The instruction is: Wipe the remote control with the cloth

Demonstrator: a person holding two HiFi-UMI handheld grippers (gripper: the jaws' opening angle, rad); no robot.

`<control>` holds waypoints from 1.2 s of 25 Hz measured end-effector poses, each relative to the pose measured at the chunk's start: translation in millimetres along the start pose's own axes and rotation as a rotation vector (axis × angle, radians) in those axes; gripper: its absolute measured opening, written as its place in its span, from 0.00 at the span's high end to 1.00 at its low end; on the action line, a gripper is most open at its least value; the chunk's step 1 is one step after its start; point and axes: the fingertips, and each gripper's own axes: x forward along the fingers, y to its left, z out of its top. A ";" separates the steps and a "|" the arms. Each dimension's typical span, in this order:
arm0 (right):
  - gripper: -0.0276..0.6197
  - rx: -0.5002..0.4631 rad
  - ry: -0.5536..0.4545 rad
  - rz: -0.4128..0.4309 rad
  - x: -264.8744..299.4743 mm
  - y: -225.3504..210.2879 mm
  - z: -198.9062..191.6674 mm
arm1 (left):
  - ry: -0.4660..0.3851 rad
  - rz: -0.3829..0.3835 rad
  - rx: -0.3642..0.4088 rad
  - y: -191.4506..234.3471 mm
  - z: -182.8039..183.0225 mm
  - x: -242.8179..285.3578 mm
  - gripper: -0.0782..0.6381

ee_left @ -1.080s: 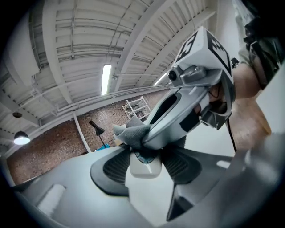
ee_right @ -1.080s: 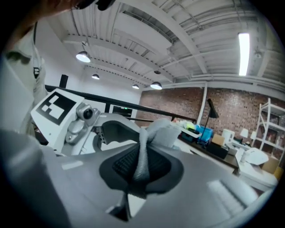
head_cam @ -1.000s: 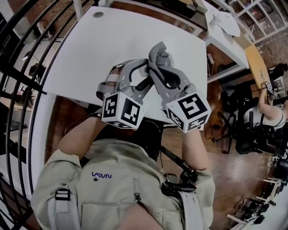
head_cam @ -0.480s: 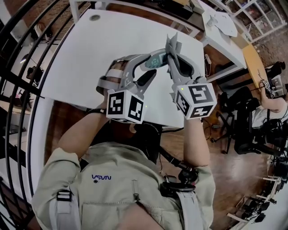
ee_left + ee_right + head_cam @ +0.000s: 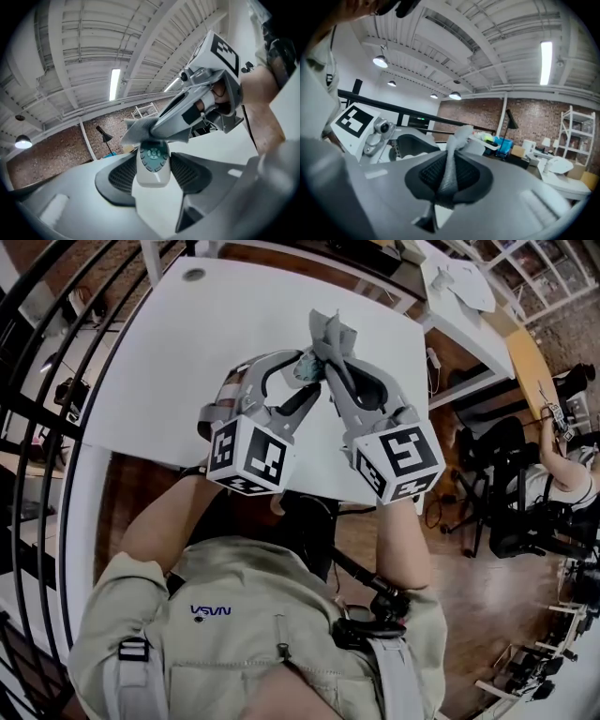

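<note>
A white remote control (image 5: 152, 165) with a teal button pad sits upright between the pads of my left gripper (image 5: 153, 174), which is shut on it. In the head view, the remote (image 5: 307, 366) shows as a teal spot at the left gripper's (image 5: 298, 373) tips, above the desk. My right gripper (image 5: 450, 176) is shut on a grey cloth (image 5: 453, 154), pinched edge-on between its pads. From the left gripper view, the cloth (image 5: 138, 131) lies across the remote's far end, with the right gripper (image 5: 161, 127) reaching in from the right. The two grippers' tips meet in the head view, where the cloth (image 5: 330, 327) sticks up from the right gripper (image 5: 327, 337).
A white desk (image 5: 178, 343) lies under both grippers, its near edge by my body. Black railing bars (image 5: 37, 381) curve along the left. A second desk (image 5: 469, 292) with papers stands at the upper right. Office chairs and a seated person (image 5: 562, 479) are at the far right.
The right gripper with the cloth swung out to the right of the remote, then came back left across the remote's far end. The left gripper has stayed almost still.
</note>
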 end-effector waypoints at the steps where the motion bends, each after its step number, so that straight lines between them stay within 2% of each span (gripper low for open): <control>1: 0.92 0.005 -0.008 -0.046 -3.6 -11.3 0.7 | -0.006 -0.009 -0.027 0.9 -0.3 -0.8 0.56; 3: 0.92 0.011 -0.005 -0.106 -8.4 -28.3 -2.4 | -0.022 -0.030 -0.091 1.6 1.4 -3.2 0.56; 5: 0.92 0.013 0.010 -0.109 -10.6 -32.6 -9.0 | -0.037 -0.056 -0.161 1.4 5.7 -5.2 0.56; 7: 0.92 0.002 0.018 -0.057 -10.3 -21.9 -13.1 | -0.051 -0.084 -0.207 3.2 11.0 -5.2 0.56; 10: 0.91 -0.027 0.005 0.074 -6.2 11.8 -11.3 | -0.066 -0.120 -0.300 8.8 9.5 -6.1 0.56; 13: 0.92 0.006 -0.055 0.129 -9.1 26.5 -1.1 | -0.096 -0.156 -0.501 17.1 -0.3 -11.7 0.56; 14: 0.92 0.021 -0.082 0.113 -12.0 22.7 3.3 | -0.112 -0.165 -0.579 20.2 -2.5 -13.6 0.56; 17: 0.92 0.054 -0.162 -0.005 -23.5 -4.6 14.6 | -0.159 -0.214 -0.788 24.8 -1.2 -18.6 0.56; 20: 0.92 0.079 -0.189 -0.069 -28.8 -22.3 15.8 | -0.206 -0.272 -0.959 26.6 5.6 -23.1 0.56; 22: 0.92 0.076 -0.183 -0.058 -27.6 -19.9 12.9 | -0.222 -0.284 -1.017 28.6 8.1 -25.2 0.56; 24: 0.92 0.068 -0.172 -0.022 -24.8 -10.1 9.2 | -0.228 -0.284 -1.043 31.2 9.0 -25.6 0.56; 30: 0.92 0.032 -0.112 0.131 -13.1 37.3 -11.6 | -0.251 -0.291 -1.134 37.6 11.8 -26.4 0.56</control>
